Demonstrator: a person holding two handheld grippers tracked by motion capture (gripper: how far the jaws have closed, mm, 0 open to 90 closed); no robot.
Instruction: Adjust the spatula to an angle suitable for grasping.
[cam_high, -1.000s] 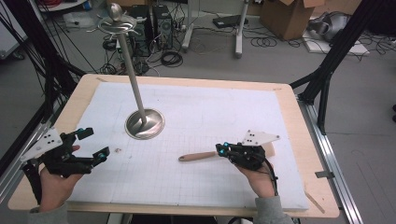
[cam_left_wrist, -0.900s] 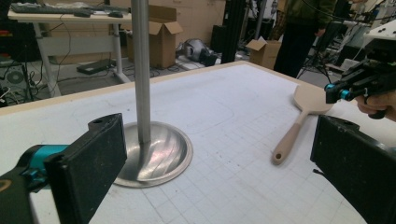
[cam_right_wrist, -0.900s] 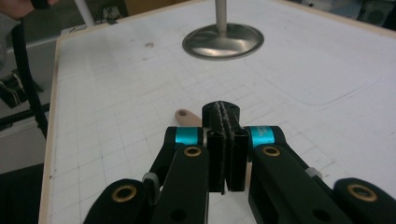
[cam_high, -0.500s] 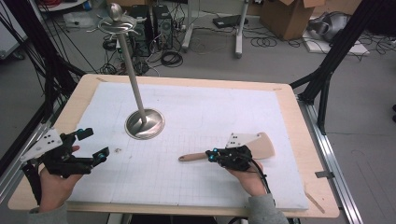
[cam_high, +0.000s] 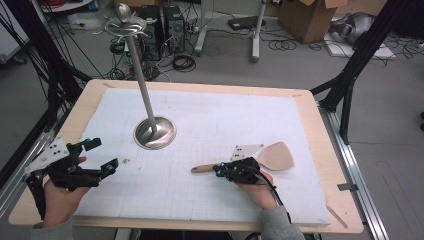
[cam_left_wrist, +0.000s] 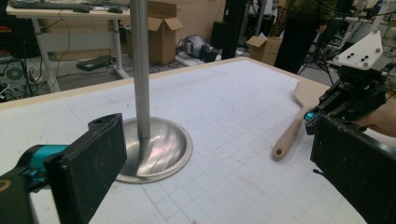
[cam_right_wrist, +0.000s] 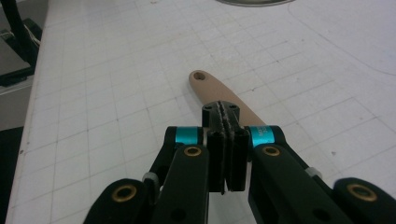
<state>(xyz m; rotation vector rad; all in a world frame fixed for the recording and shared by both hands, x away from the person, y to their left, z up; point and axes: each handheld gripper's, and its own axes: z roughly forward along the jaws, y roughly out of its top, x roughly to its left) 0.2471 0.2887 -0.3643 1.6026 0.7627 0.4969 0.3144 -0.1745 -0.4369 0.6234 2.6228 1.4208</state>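
Lying flat on the white gridded bench (cam_high: 210, 125), one pale wooden spatula (cam_high: 272, 157) with broad flat blade and slim round-ended handle pierced by a hanging hole. Sitting directly under and ahead of the right gripper (cam_right_wrist: 226, 140), handle end poking out just beyond the jaw tips in the right gripper view; jaws pressed together with no gap, nothing between them, so resting over the handle rather than clamping it. Judged light, rigid and hard to damage; smooth wood, so likely a little slippery against the pads. Lying low on the surface too, leaving little room for jaw tips to get beneath. Best taken across the narrow handle, near mid-length, jaws first opened and set one to each side; the wide blade looks too broad for an easy pinch.

Held off to the far side, well apart from the spatula: left gripper (cam_high: 97, 157), jaws spread wide and empty, framing one tall polished metal stand with round dished base (cam_left_wrist: 159, 149) between them in the left gripper view.

Counted: one spatula, one stand, two grippers.
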